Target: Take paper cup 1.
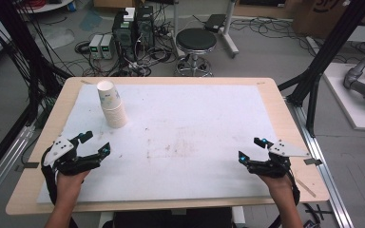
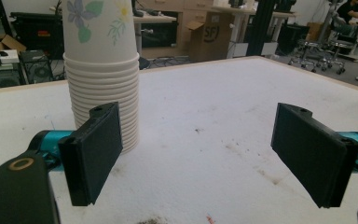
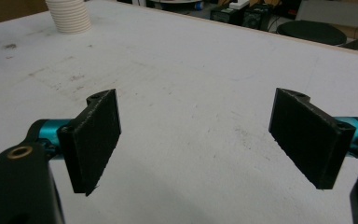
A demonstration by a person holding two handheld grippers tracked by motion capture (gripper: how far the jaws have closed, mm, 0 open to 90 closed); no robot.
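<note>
your left tongs (image 1: 95,143) gape empty near the cup stack (image 1: 111,104); your right tongs (image 1: 250,148) gape empty, seemingly above the desk (image 1: 180,123).

Little can be read — the brown cardboard box (image 2: 208,35) at the upper middle of the left gripper view bears dark letters that look like "SF", partly cut off and blurred.
</note>
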